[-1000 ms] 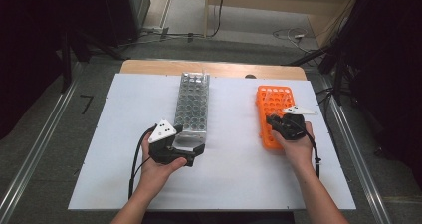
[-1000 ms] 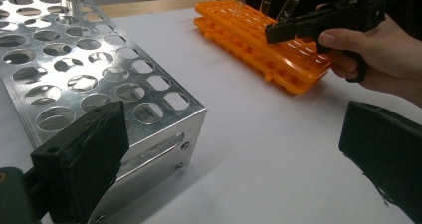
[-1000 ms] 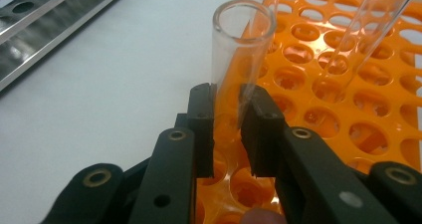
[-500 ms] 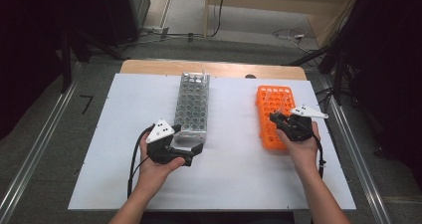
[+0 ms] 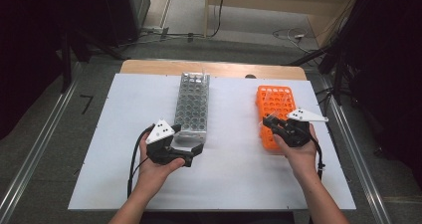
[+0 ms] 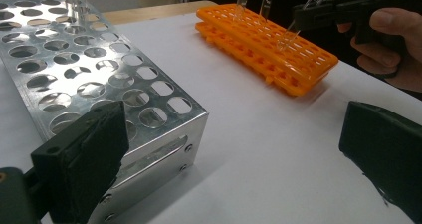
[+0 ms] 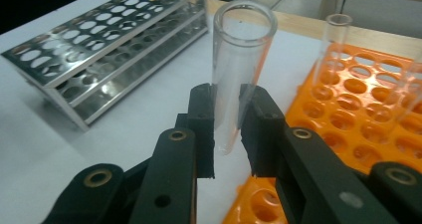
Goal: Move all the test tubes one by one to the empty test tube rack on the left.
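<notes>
Tubes (image 7: 336,40), perhaps two, stand in orange rack (image 7: 378,104).

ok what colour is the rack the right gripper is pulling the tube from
Orange rack, clearest in the right gripper view, where the right gripper holds a clear test tube.

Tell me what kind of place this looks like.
Probably a lab bench or test setup: a metal tube rack and an orange tube rack sit on a white table, and the right gripper holds a glass test tube.
</notes>
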`<act>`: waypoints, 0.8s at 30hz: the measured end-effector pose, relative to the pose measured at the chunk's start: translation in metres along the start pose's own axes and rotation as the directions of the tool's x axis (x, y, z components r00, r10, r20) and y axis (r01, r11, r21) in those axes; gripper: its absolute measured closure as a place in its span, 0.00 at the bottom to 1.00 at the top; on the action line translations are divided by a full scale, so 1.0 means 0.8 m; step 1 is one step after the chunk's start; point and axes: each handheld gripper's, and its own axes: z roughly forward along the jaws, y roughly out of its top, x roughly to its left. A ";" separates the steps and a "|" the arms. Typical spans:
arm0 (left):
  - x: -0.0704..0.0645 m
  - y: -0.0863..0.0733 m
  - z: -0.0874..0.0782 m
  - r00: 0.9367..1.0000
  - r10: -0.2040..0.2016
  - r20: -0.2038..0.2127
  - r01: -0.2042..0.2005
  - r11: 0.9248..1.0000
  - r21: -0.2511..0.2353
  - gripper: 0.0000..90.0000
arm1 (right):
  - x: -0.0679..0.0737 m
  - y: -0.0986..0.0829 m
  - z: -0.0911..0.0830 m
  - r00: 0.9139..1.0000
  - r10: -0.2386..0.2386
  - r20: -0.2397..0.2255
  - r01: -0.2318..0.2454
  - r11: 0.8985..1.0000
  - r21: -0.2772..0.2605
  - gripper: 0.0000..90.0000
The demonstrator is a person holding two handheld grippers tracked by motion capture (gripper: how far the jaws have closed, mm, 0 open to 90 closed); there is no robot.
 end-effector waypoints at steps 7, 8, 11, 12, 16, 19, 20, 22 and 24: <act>-0.002 0.001 0.000 1.000 0.004 0.002 -0.004 1.000 -0.002 0.00 | 0.021 0.001 -0.001 0.998 -0.022 -0.063 0.023 1.000 0.005 0.82; -0.002 0.001 0.000 1.000 0.005 0.004 -0.005 1.000 -0.002 0.00 | 0.024 0.001 0.000 0.997 -0.030 -0.073 0.030 1.000 0.004 0.82; -0.003 0.001 0.000 1.000 0.006 0.005 -0.006 1.000 -0.002 0.00 | 0.033 0.001 0.002 0.994 -0.043 -0.098 0.044 0.999 0.008 0.82; -0.003 0.001 0.000 1.000 0.006 0.005 -0.006 1.000 -0.002 0.00 | 0.036 0.001 0.003 0.993 -0.048 -0.105 0.049 0.999 0.010 0.82; -0.004 0.001 0.000 1.000 0.005 0.011 -0.005 1.000 -0.003 0.00 | 0.047 0.001 0.005 0.989 -0.061 -0.132 0.063 0.998 0.014 0.82; -0.007 0.002 0.001 1.000 0.007 0.015 -0.007 1.000 -0.004 0.00 | 0.057 0.001 0.007 0.986 -0.072 -0.151 0.076 0.997 0.018 0.82; -0.007 0.002 0.001 1.000 0.010 0.017 -0.010 1.000 -0.004 0.00 | 0.060 0.001 0.007 0.984 -0.079 -0.161 0.083 0.996 0.021 0.82; -0.009 0.002 0.002 1.000 0.012 0.022 -0.012 1.000 -0.002 0.00 | 0.068 0.000 0.008 0.981 -0.088 -0.173 0.094 0.995 0.024 0.82; -0.011 0.002 0.002 1.000 0.015 0.026 -0.015 1.000 -0.004 0.00 | 0.075 0.000 0.009 0.977 -0.099 -0.190 0.106 0.994 0.029 0.82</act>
